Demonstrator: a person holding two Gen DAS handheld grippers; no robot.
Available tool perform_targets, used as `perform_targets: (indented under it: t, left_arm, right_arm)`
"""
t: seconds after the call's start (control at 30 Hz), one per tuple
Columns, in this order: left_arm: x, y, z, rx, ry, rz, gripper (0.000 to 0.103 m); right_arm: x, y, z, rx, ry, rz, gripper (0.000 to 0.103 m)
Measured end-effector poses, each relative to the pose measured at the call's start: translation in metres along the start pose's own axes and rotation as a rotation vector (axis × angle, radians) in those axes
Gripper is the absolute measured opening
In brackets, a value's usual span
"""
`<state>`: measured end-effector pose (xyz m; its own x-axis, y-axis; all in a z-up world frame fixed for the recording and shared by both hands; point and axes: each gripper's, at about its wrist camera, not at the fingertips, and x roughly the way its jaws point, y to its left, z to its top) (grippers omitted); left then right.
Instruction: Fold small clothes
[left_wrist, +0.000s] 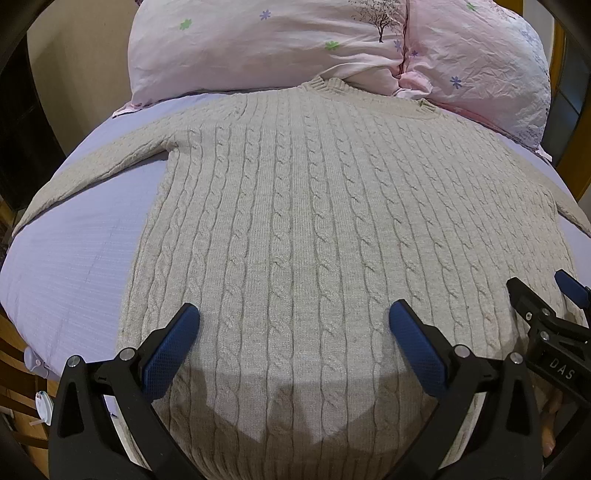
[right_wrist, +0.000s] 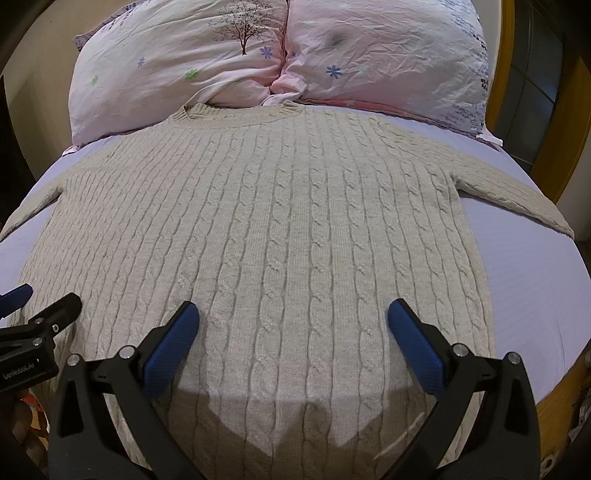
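A beige cable-knit sweater (left_wrist: 295, 221) lies flat on a bed, spread over a lilac sheet (left_wrist: 74, 258), its collar (right_wrist: 236, 107) at the far end touching two pink flowered pillows (right_wrist: 177, 66). Both sleeves are stretched outward: the left sleeve (left_wrist: 96, 170) runs away to the left of the left gripper (left_wrist: 293, 325), and the right sleeve (right_wrist: 517, 199) runs off to the right of the right gripper (right_wrist: 293, 325). This open layout looks deliberate, since a smoothed garment with the arms laid out gives clean edges to fold along.

The left gripper hovers over the lower left part of the sweater's body, its blue-padded fingers (left_wrist: 173, 350) spread wide with nothing between them. The right gripper hovers over the lower right part, fingers (right_wrist: 413, 347) likewise spread and empty. Each gripper shows at the edge of the other's view, so the two sit side by side near the hem, which lies just below and partly out of sight beneath the tools. Their shadows fall on the knit directly under them; whether the fingertips touch the fabric I cannot tell.

Folding seems not yet begun. The wide spread probably prepares each tool to pinch a layer of knit, likely at a side edge or sleeve.
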<state>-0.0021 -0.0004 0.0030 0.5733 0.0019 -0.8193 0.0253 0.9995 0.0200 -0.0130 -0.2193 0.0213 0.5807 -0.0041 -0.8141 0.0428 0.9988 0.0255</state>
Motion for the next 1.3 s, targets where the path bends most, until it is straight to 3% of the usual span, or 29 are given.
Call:
perform_targets:
  t: [1.3]
  left_arm:
    - [-0.0034, -0.0020, 0.0009, 0.000, 0.002, 0.001, 0.102]
  right_arm:
    - [0.0006, -0.0036, -0.0008, 0.004, 0.012, -0.004, 0.101]
